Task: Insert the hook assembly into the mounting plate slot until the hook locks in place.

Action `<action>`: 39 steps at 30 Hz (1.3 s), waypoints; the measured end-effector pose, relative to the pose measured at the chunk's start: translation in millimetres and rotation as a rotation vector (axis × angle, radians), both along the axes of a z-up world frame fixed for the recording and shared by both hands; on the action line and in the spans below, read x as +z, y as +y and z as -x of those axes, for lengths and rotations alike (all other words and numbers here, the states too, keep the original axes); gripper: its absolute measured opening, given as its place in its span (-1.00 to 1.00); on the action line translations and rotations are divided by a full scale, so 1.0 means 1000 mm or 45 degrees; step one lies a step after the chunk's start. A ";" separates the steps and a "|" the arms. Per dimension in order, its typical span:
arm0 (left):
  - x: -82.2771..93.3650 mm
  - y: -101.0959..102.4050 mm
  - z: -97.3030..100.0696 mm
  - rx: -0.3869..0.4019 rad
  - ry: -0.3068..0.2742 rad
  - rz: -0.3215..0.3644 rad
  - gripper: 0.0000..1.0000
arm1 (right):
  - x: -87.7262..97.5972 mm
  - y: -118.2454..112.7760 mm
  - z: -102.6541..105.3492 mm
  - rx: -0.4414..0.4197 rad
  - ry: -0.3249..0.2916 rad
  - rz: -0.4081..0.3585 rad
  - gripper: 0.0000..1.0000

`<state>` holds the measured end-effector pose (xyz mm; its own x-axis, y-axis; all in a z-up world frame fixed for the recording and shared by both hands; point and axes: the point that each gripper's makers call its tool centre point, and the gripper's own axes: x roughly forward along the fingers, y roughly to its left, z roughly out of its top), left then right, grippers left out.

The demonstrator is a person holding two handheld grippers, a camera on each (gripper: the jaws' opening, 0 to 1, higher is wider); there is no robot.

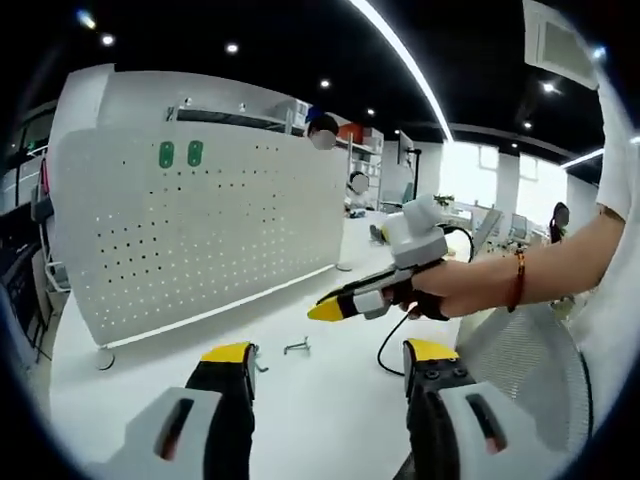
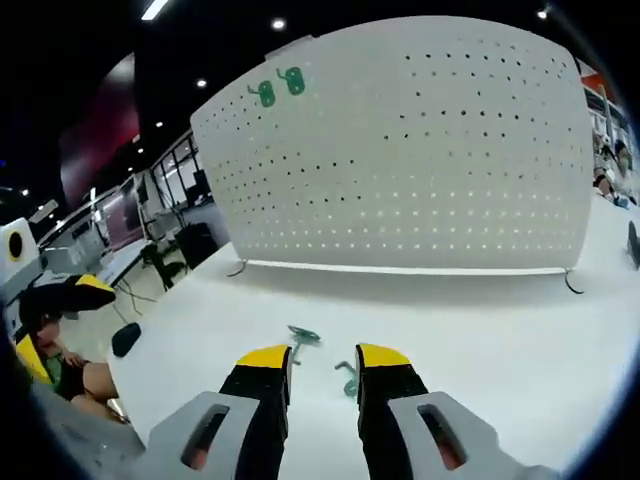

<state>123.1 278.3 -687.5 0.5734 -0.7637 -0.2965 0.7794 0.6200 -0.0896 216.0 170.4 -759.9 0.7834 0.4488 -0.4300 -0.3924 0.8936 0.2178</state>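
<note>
A white perforated mounting plate point(image 1: 200, 220) stands upright on the white table point(image 1: 320, 420), with two green hooks point(image 1: 166, 154) hung near its top left corner. In the right gripper view the plate point(image 2: 420, 150) faces me and the hung hooks point(image 2: 265, 93) sit at its upper left. Two loose green hooks lie on the table: one point(image 2: 302, 336) just ahead of my jaws, another point(image 2: 348, 380) between them beside the right jaw. My right gripper point(image 2: 323, 358) hovers low over them, narrowly open and empty. My left gripper point(image 1: 330, 352) is wide open and empty, behind the loose hooks point(image 1: 297, 347).
A hand holds the right gripper point(image 1: 330, 308) in from the right, a black cable point(image 1: 388, 350) trailing under it. A white fan guard point(image 1: 530, 350) stands at the right. The left gripper point(image 2: 62, 322) shows past the table's left edge. Office desks lie beyond.
</note>
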 end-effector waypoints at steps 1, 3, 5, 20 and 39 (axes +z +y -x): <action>-0.003 0.000 -0.004 0.002 0.015 -0.004 0.20 | -0.002 0.000 0.001 -0.001 0.011 -0.004 -0.50; -0.006 0.000 -0.009 0.004 0.021 -0.006 0.17 | -0.005 0.001 0.004 0.000 0.016 -0.008 -0.50; -0.010 -0.001 -0.014 -0.004 0.029 -0.027 0.17 | -0.009 0.002 0.006 0.004 0.034 -0.010 -0.50; -0.032 -0.003 -0.047 -0.044 0.053 -0.131 0.07 | -0.019 -0.001 0.014 0.004 0.064 -0.041 -0.50; -0.070 0.002 -0.086 -0.074 0.054 -0.363 -0.23 | -0.035 0.021 0.032 0.083 0.107 -0.060 -0.50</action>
